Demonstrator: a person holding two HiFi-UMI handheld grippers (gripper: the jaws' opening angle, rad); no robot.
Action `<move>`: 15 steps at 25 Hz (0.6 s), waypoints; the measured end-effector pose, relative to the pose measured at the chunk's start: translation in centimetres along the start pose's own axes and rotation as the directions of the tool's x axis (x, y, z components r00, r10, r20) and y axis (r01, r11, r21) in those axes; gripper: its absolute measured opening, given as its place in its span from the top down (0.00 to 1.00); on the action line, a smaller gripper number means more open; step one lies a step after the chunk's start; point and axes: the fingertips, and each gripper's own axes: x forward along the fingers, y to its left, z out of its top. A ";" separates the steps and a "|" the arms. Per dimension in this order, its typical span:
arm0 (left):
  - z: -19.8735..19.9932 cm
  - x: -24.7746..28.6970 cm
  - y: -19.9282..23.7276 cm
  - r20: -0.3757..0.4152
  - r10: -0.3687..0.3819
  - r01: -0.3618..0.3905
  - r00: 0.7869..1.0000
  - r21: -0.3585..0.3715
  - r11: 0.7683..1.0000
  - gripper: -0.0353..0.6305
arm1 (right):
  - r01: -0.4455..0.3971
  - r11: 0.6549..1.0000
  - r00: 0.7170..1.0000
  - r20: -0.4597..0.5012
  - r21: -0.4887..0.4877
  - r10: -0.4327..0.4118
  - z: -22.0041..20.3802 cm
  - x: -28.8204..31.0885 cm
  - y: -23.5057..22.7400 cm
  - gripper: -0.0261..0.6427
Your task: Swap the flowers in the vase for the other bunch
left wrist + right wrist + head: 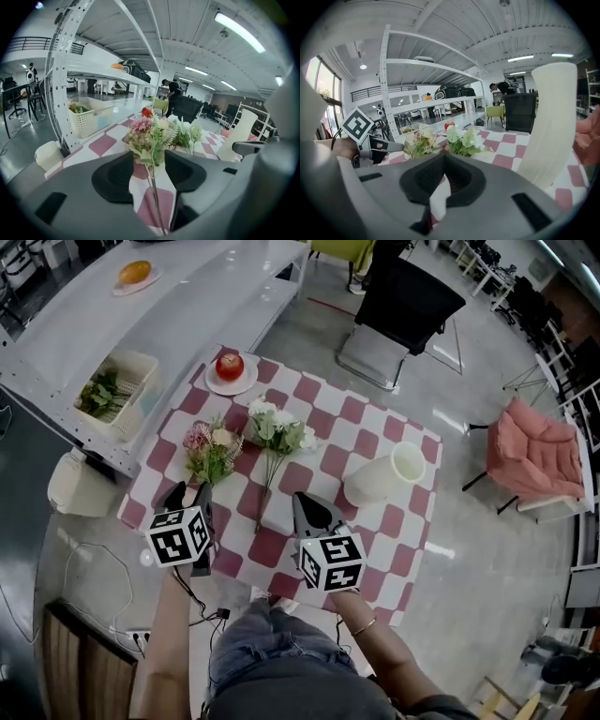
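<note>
Left hand-held gripper [189, 491] spread, pink bunch [208, 454] stem between jaws, lying on surface [375, 418]. Right hand-held gripper [307, 504] pressed together; white bunch [277, 432] at its 12 o'clock, vase [382, 476] upright at 2 o'clock.

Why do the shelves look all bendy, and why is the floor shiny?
Left gripper view: the wide lens curves the shelf frame and darkens the corners. Head view: lights glare off the floor. Right gripper view: the vase looks bent.
</note>
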 end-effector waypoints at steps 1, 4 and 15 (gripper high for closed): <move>-0.3 0.0 0.3 -0.006 0.004 -0.004 1.000 -0.003 1.000 0.62 | -0.005 1.000 1.000 -0.002 -0.002 0.005 -0.1 0.1 0.3 0.95; -1.0 0.4 0.8 -0.018 -0.002 0.002 1.000 -0.015 1.000 0.62 | -0.021 1.000 1.000 -0.013 -0.010 0.021 -0.3 0.7 1.2 0.95; -0.6 3.4 0.4 -0.007 -0.064 0.064 0.998 -0.050 0.997 0.59 | -0.101 0.994 0.993 -0.060 -0.039 0.099 -0.4 4.4 4.8 0.95</move>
